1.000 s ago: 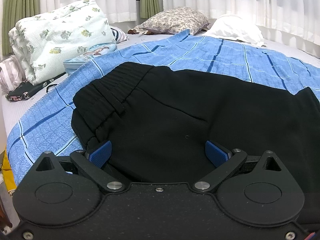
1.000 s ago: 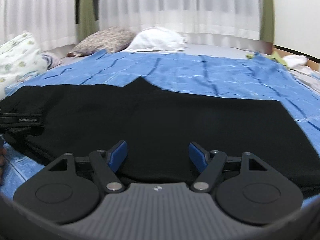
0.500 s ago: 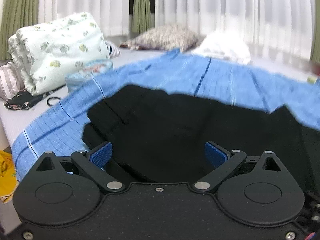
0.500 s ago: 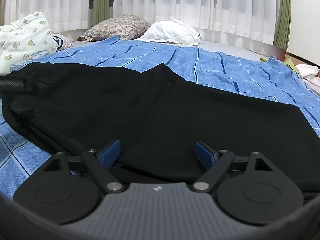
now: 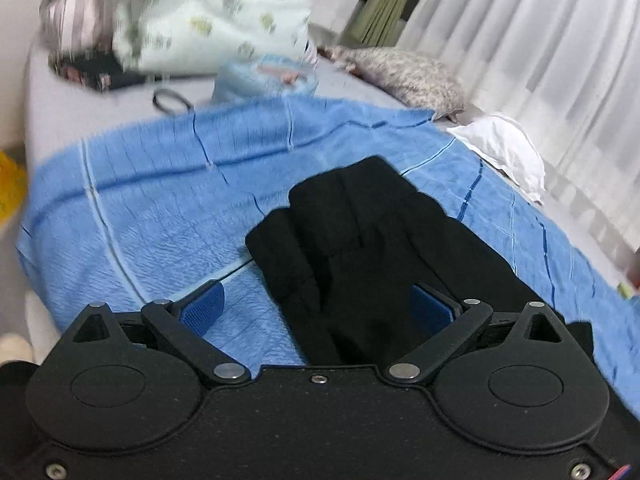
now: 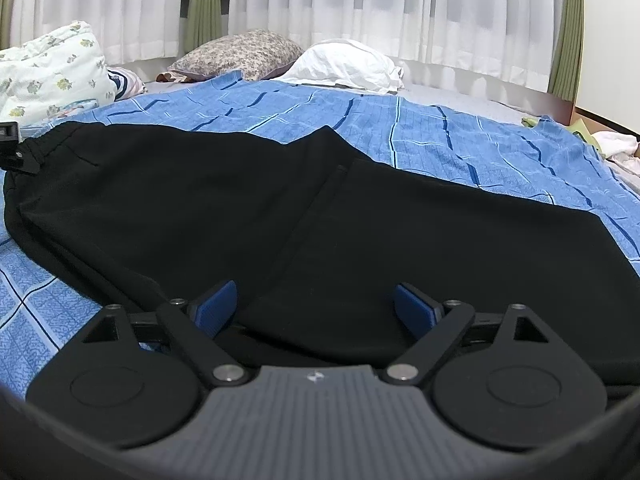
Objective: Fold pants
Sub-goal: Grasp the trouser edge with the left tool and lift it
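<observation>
A home bedroom: a bed [image 6: 460,100] with blue blanket [image 6: 440,140], pillows [image 6: 344,66] and curtained window [image 6: 360,4].

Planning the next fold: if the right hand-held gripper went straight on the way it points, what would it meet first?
Probably the black pants: they lie between and ahead of the opening right hand-held gripper, spread on the blue blanket.
</observation>
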Tool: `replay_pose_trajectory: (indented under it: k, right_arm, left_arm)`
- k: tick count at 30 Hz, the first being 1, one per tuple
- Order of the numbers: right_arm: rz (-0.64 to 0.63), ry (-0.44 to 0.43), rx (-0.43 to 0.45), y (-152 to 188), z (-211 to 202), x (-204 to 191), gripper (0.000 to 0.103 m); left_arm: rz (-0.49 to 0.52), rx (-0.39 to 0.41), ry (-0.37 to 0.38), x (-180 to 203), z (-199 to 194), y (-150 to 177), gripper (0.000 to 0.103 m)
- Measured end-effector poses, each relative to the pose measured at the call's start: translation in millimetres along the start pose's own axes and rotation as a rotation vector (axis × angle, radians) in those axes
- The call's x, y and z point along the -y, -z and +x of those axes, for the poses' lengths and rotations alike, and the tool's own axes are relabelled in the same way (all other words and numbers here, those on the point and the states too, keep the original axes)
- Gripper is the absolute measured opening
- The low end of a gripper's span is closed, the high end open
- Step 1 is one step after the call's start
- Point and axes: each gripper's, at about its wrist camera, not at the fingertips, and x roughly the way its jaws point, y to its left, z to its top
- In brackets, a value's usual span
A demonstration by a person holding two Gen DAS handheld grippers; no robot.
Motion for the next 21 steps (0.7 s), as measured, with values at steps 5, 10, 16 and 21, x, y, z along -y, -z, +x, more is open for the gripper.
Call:
replay_pose_trajectory:
  k: [5, 10, 16, 21]
  right_arm:
    - [0.001, 0.0, 0.0, 0, 0, 0, 0.093]
    - [0.001, 0.0, 0.001, 0, 0, 0, 0.093]
    - [0.014, -0.02, -0.013, -3, -3, 2, 0.096]
    - [0.062, 0.002, -0.005, -10, -23, 20, 0.097]
  left_arm:
    - [0.039, -0.001, -0.009, 6, 22, -6, 0.1]
    - [0.069, 0.006, -0.013, 18, 32, -5, 0.083]
    - [-0.005, 0.034, 0.03, 10, 26, -10, 0.029]
    - [0.089, 0.128, 0.075, 32, 1, -12, 0.019]
